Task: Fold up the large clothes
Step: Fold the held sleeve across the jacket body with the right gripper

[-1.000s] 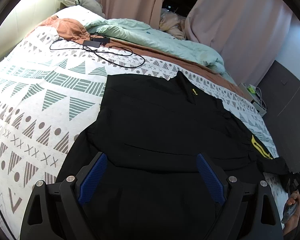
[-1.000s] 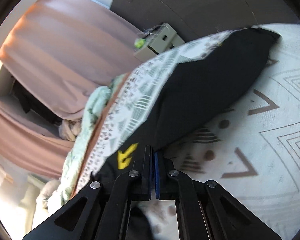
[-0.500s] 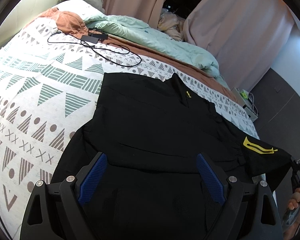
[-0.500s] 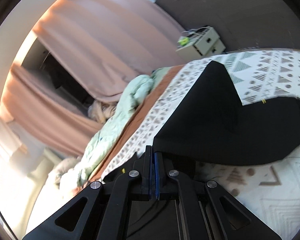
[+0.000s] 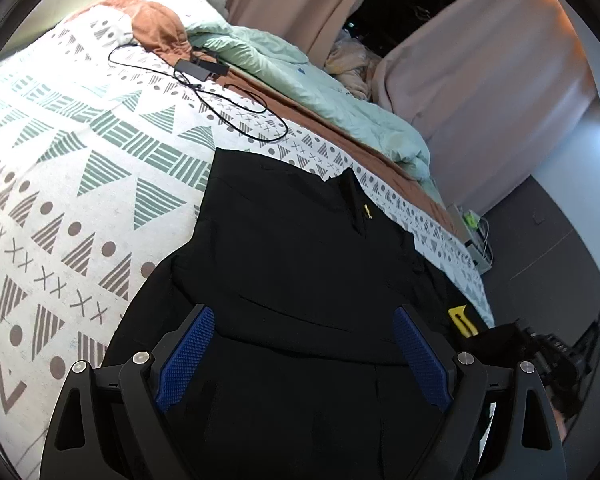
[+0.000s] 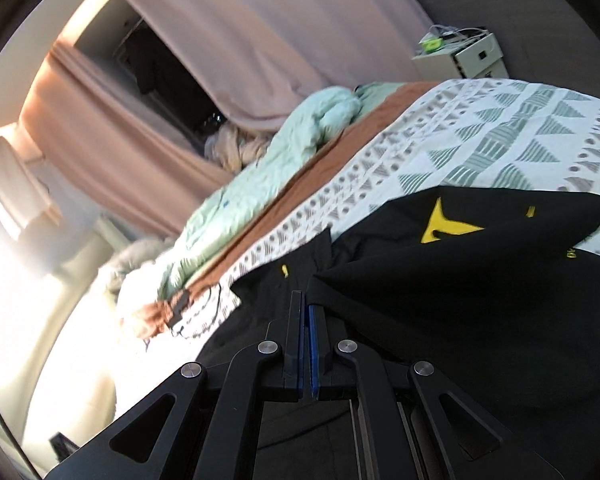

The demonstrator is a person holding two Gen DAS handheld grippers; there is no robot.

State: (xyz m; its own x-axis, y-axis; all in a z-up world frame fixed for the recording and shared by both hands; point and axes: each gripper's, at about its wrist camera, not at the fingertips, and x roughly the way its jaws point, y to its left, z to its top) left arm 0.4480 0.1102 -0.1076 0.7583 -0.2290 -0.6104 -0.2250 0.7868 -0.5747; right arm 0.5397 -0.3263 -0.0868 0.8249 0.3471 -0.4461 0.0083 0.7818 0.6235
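A black top [image 5: 300, 240] with yellow marks lies spread on the patterned bed sheet [image 5: 80, 140], collar toward the far side. My left gripper [image 5: 302, 314] hangs open just above the top's lower part, with nothing pinched between its blue pads [image 5: 184, 356]. My right gripper [image 6: 305, 300] is shut on the edge of the top's right sleeve [image 6: 480, 280]. It holds the sleeve lifted and drawn over the body of the top. The sleeve's yellow mark [image 6: 448, 224] faces up. In the left wrist view the raised sleeve [image 5: 496, 336] shows at the right edge.
A black charger with a looping cable [image 5: 200, 68] lies on the sheet beyond the top. A mint duvet [image 5: 300, 72] and an orange cloth [image 5: 156, 28] are bunched along the far side. Pink curtains [image 6: 300, 32] and a white bedside cabinet [image 6: 460, 56] stand past the bed.
The right gripper has lifted the sleeve off the bed's edge and swung it in over the top's body. The left gripper has drifted a little and stayed open.
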